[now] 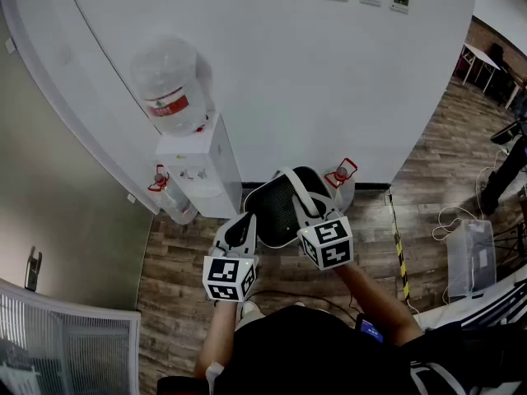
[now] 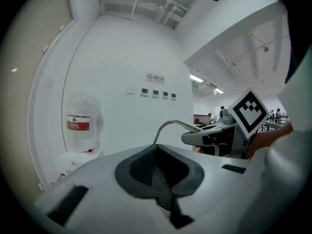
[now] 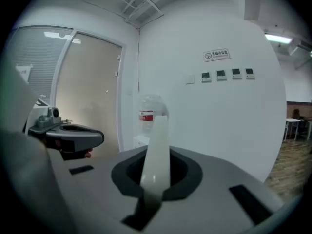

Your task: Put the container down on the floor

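The container (image 1: 276,208) is a black mesh basket with a white handle (image 1: 303,194), held up in the air between both grippers, in front of the person and above the wooden floor (image 1: 181,262). My left gripper (image 1: 241,227) is shut on the basket's left rim; in the left gripper view black mesh (image 2: 156,172) sits between the jaws and the handle (image 2: 168,126) arcs beyond. My right gripper (image 1: 303,202) is shut on the white handle (image 3: 156,150), which runs straight up between its jaws.
A white water dispenser (image 1: 202,167) with a big bottle (image 1: 169,85) stands against the wall ahead. Water jugs (image 1: 169,196) (image 1: 342,179) sit on the floor on either side of it. At right lie a clear box (image 1: 471,253), cables and a yellow-black tape strip (image 1: 399,253).
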Available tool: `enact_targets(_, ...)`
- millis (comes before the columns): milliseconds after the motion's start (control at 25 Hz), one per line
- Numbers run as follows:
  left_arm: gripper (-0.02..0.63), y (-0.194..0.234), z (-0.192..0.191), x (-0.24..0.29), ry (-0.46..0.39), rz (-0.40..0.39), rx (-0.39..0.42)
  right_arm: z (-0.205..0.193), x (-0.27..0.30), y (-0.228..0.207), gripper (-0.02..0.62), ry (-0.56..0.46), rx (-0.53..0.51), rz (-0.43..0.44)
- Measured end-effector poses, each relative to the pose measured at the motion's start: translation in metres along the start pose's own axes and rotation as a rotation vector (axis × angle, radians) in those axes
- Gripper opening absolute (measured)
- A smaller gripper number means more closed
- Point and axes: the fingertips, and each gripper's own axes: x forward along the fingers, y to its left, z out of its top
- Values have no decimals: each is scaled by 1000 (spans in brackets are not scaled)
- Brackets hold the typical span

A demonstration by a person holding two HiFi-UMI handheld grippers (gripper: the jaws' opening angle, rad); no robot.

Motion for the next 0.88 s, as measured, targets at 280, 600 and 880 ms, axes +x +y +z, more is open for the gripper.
enact_targets(280,17,-3,2,4,0,3,-18,0,-2,-5,31,1,18,0)
enact_targets(600,17,-12,-1,13,4,3,-30,-7,-6,-17,31,9,20,2)
enact_targets(880,17,-16,-4,20,12,5,-31,-11,0,-26,31,21,17,5)
